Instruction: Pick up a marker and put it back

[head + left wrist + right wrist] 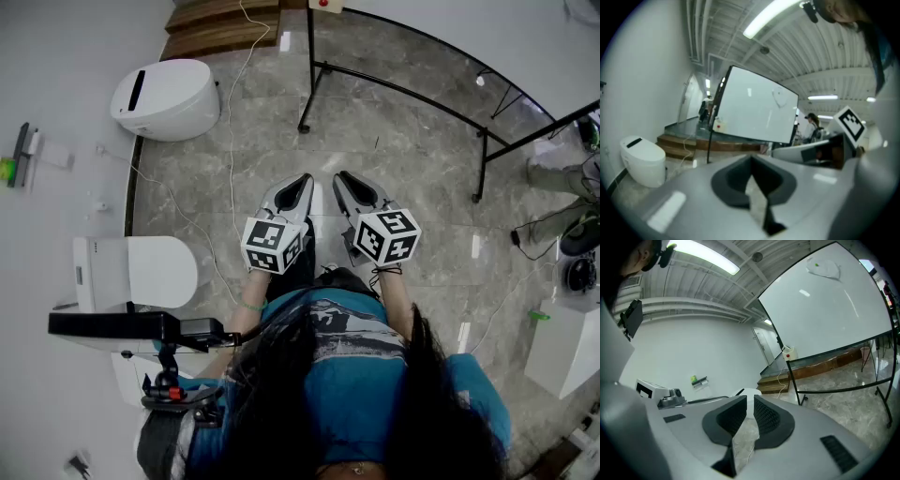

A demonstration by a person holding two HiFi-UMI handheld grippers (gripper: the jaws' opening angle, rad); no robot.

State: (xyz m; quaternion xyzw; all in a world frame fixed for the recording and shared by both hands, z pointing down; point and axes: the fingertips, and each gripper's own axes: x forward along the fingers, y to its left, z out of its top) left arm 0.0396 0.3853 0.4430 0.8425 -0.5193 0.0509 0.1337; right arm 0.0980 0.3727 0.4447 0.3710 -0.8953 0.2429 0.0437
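Dark hair and a teal top of the person [356, 394] fill the bottom of the head view. Just ahead of them the two grippers are held side by side, close together but not touching, both pointed forward and slightly down over the grey marble floor [412, 187].

The left gripper [304, 180] is seen with its jaws brought together at the tips. Nothing is held between them, and only a wedge of floor shows through the gap nearer their root. The right gripper [343, 178] is kept narrowly parted and nothing is gripped by it. The floor and part of a white rounded unit [167, 98] are seen through the slit.

That unit is set on the floor ahead and to the left of the left gripper, beside wooden steps [220, 28]. Ahead of both grippers, and stretching off to the right of the right one, a whiteboard [825, 310] is carried on a black stand [309, 56]. A small white box with a red button [788, 353] is fixed at the board's lower left corner.

A marker cannot be picked out for certain in any view. A small green item [7, 170] is lodged on a holder on the wall, well to the left of the left gripper, but it is too small to be identified.
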